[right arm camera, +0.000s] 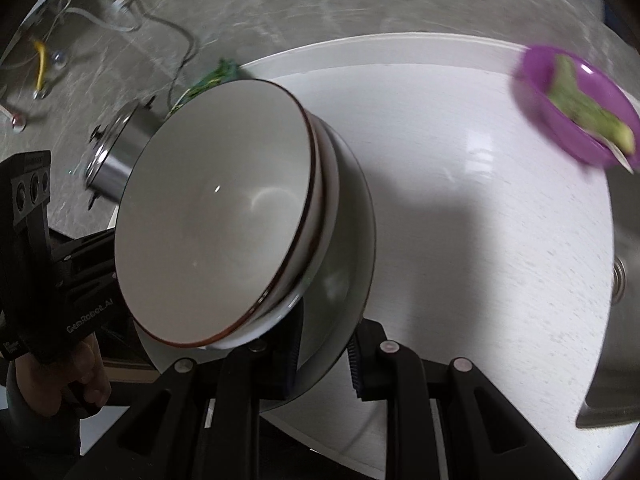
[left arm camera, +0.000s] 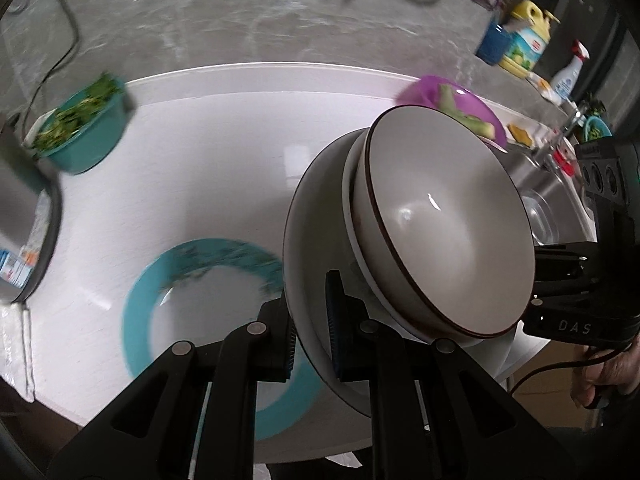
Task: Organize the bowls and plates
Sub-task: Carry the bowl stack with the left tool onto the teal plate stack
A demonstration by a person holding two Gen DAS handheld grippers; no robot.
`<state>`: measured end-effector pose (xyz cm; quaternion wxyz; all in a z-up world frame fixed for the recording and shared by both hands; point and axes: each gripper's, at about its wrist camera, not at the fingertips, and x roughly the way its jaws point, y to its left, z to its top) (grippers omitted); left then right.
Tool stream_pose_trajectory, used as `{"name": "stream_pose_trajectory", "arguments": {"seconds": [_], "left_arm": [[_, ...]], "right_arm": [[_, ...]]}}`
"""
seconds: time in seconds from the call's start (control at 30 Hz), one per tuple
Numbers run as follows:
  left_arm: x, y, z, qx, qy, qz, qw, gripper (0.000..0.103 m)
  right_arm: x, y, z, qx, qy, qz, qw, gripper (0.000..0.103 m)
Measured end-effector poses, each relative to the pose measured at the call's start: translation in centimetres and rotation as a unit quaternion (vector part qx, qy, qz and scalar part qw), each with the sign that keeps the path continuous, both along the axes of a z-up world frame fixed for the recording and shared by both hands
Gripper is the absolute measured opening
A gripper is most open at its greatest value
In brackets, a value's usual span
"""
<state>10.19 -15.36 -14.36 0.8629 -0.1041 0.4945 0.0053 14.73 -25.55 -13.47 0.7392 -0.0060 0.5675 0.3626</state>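
Observation:
A stack of a white plate with nested white bowls, the top one brown-rimmed, hangs tilted above the white counter. My left gripper is shut on the plate's rim. My right gripper is shut on the same plate at the opposite rim; the bowls lean toward the left there. A teal-rimmed plate lies on the counter below. The right gripper's body shows in the left wrist view, the left one's in the right wrist view.
A teal tub of greens, a purple bowl with a green vegetable, a steel pot and a metal container stand on the counter. A sink lies at the right. Bottles and cables sit behind.

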Motion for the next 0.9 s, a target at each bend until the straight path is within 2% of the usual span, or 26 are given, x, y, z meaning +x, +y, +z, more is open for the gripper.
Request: {"name": "stream_pose_trajectory", "arguments": {"seconds": [0.27, 0.47, 0.7, 0.9], "left_arm": [[-5.5, 8.3, -0.7, -0.009, 0.005, 0.028, 0.9996, 0.011], [-7.8, 12.6, -2.0, -0.016, 0.012, 0.037, 0.9991, 0.011], [-9.0, 15.0, -6.1, -0.037, 0.035, 0.034, 0.9981, 0.011], [-9.4, 16.2, -9.8, -0.053, 0.052, 0.026, 0.9969, 0.011]], "right_arm": [[-2.3, 7.5, 0.3, -0.009, 0.003, 0.028, 1.0, 0.023], [-3.6, 11.6, -0.1, -0.015, 0.007, 0.039, 0.999, 0.023], [-4.2, 13.8, -2.1, -0.028, 0.017, 0.035, 0.999, 0.024], [-4.2, 14.3, -5.3, -0.046, 0.033, 0.023, 0.998, 0.023]]}}
